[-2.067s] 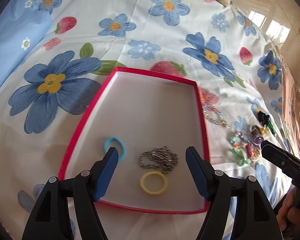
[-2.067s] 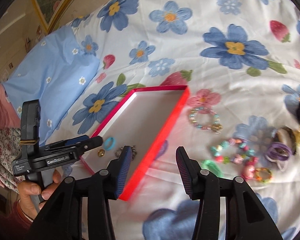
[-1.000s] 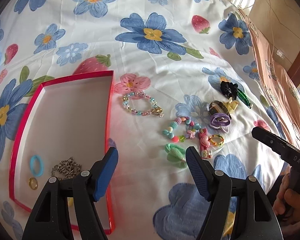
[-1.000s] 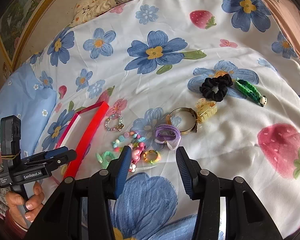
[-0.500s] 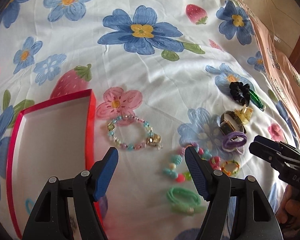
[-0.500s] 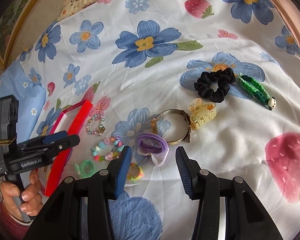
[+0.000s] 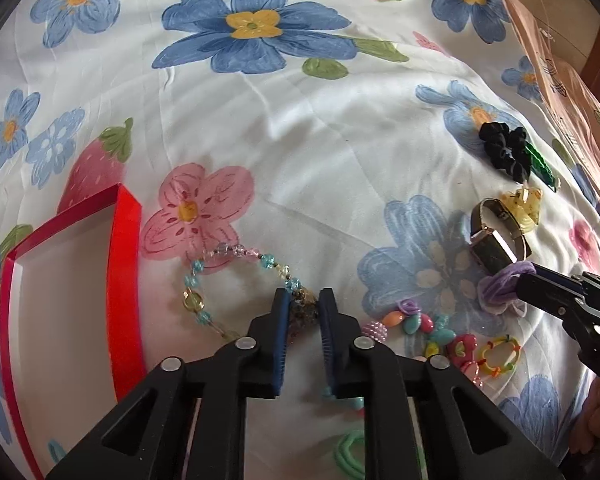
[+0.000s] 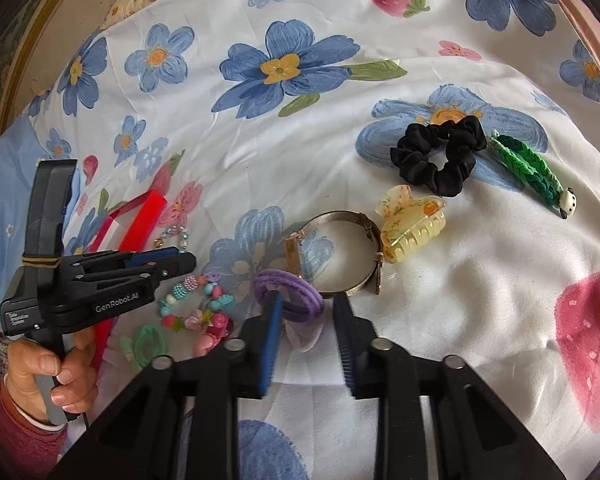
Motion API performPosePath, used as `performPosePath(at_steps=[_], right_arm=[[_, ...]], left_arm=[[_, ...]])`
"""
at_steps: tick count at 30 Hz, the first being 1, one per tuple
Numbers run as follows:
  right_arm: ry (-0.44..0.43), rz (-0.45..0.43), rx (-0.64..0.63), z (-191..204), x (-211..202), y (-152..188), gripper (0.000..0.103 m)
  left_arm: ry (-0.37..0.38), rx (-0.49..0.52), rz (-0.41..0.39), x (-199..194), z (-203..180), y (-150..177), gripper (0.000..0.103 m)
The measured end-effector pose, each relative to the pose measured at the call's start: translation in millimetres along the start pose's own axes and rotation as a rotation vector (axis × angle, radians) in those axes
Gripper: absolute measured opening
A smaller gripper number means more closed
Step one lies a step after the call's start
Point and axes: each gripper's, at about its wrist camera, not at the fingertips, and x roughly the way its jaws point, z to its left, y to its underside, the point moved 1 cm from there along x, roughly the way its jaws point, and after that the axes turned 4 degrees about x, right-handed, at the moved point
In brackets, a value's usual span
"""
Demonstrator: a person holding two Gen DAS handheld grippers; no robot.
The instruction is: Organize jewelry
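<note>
Bracelet point(image 7: 236, 280) lies just right of box point(image 7: 126, 280), its clasp between closing left gripper point(image 7: 303, 312); right gripper point(image 8: 305, 312) closing over purple band point(image 8: 290, 294).

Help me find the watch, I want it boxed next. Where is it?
In the right wrist view the watch lies mid-frame on the bedspread, between the purple hair tie and the yellow hair clip.

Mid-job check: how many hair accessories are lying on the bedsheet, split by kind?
Scrunchies: 1, black scrunchie
Elastic hair ties: 2, purple hair tie, green hair tie
Hair clips: 2, yellow claw clip, green braided clip
Total: 5
</note>
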Motion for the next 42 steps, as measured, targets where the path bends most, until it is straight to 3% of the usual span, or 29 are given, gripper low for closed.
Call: performPosePath(at_steps=[3, 17, 28, 42], right_arm=[[0.008, -0.011, -0.007, 0.5, -3.4, 0.3, 0.008], [-0.057, -0.072, -0.054, 34.2, -31.9, -5.3, 0.007], [-0.116, -0.080, -0.122, 80.1, -36.3, -9.1, 0.007], [-0.209, -0.029, -0.218, 151.5, -15.6, -4.0, 0.007]], left_arm=[[0.022, -0.002, -0.020, -6.2, -1.1, 4.1, 0.010], [0.099, -0.088, -0.185, -101.0, 24.0, 37.0, 0.009], [0.069, -0.137, -0.252, -158.2, 51.4, 73.5, 0.009], [-0.013, -0.223, -0.282, -195.8, 97.4, 111.6, 0.009]])
